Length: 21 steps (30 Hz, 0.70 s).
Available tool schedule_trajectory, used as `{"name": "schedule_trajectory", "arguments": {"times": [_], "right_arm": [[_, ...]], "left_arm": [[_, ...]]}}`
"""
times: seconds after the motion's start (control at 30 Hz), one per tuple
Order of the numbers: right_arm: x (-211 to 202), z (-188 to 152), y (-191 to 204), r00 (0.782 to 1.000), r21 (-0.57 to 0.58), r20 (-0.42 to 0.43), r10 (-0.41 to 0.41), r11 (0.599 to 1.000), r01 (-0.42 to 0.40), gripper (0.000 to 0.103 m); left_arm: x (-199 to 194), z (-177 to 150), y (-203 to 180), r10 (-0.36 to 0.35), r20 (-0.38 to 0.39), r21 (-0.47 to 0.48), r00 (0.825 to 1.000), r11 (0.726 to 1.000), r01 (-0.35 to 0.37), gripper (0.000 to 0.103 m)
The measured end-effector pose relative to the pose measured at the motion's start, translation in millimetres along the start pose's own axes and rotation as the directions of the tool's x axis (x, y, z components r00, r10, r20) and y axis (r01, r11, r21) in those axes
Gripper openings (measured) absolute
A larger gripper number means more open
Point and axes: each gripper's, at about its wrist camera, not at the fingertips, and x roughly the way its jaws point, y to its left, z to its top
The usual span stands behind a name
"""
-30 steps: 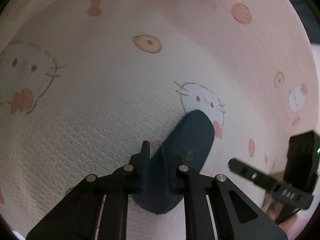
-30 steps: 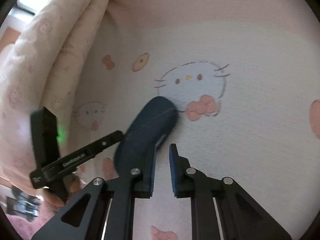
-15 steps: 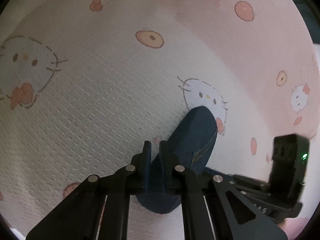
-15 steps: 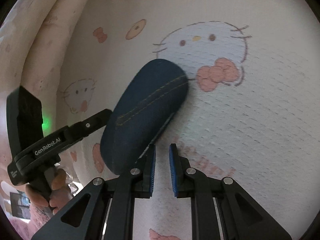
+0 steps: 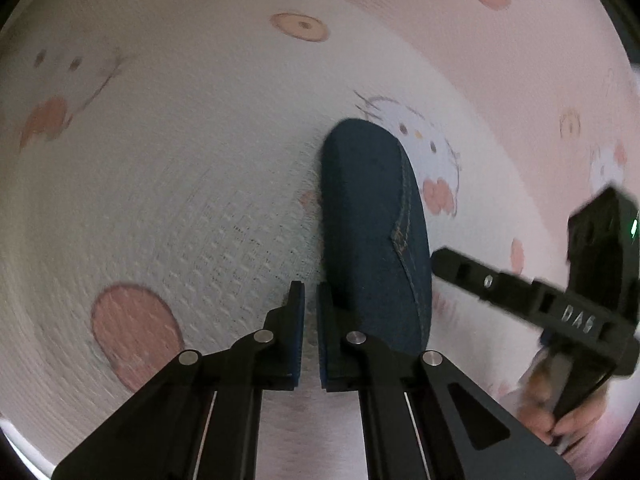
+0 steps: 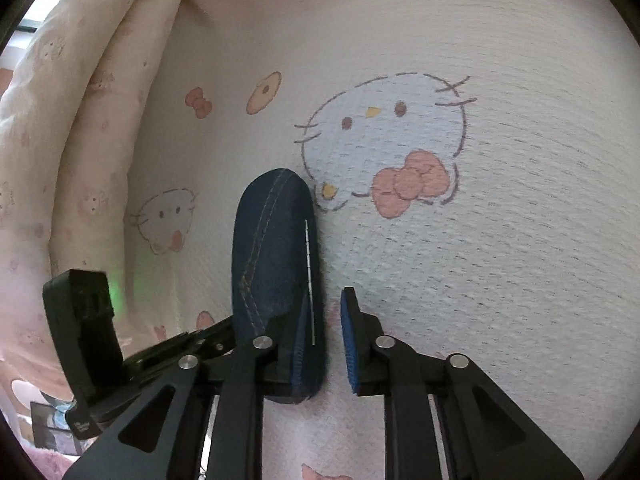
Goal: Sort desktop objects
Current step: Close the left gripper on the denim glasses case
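A dark blue denim case (image 5: 372, 232) lies on a cartoon-cat printed cloth (image 5: 180, 160). My left gripper (image 5: 310, 320) is nearly shut and empty, its right finger against the case's left side. In the right wrist view the case (image 6: 276, 264) stands lengthwise with its metal zip line showing. My right gripper (image 6: 323, 340) is open with a narrow gap; its left finger overlaps the case's near end and the case lies just left of the gap. The right gripper's body (image 5: 560, 304) shows at the right of the left wrist view.
The cloth is bunched into a thick fold (image 6: 80, 120) at the left of the right wrist view. The left gripper's body (image 6: 88, 344) sits below that fold. A hand (image 5: 560, 424) holds the right gripper's handle.
The case has swung from a slant to lie lengthwise along both grippers. The right gripper's fingers have opened wider. The left gripper has drawn away, leaving the case to the right of its gap.
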Motion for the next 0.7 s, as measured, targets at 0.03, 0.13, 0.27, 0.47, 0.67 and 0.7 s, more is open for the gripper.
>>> {"name": "schedule_trajectory", "arguments": {"times": [0.03, 0.13, 0.27, 0.47, 0.67, 0.7], "right_arm": [[1, 0, 1, 1.0, 0.002, 0.002, -0.004, 1.0, 0.004, 0.019], [2, 4, 0, 1.0, 0.012, 0.001, -0.008, 1.0, 0.008, 0.024], [-3, 3, 1, 1.0, 0.012, 0.002, 0.02, 1.0, -0.02, 0.053], [1, 0, 21, 0.999, -0.065, -0.003, 0.043, 0.997, -0.043, 0.059], [13, -6, 20, 0.999, -0.068, -0.042, 0.03, 0.997, -0.033, 0.059], [15, -5, 20, 0.999, -0.071, -0.041, 0.028, 0.997, -0.031, 0.059]], "left_arm": [[0, 1, 4, -0.018, 0.004, -0.032, 1.0, 0.999, 0.018, 0.006], [1, 2, 18, -0.082, 0.006, -0.116, 0.997, 0.99, 0.082, 0.009], [-5, 5, 26, -0.128, 0.035, -0.148, 0.991, 0.98, 0.132, 0.033], [-8, 9, 33, -0.214, 0.07, -0.198, 0.974, 0.954, 0.224, 0.052], [2, 13, 20, -0.272, 0.082, -0.215, 0.959, 0.935, 0.283, 0.053], [4, 15, 19, -0.277, 0.079, -0.207, 0.958, 0.935, 0.288, 0.053]]}}
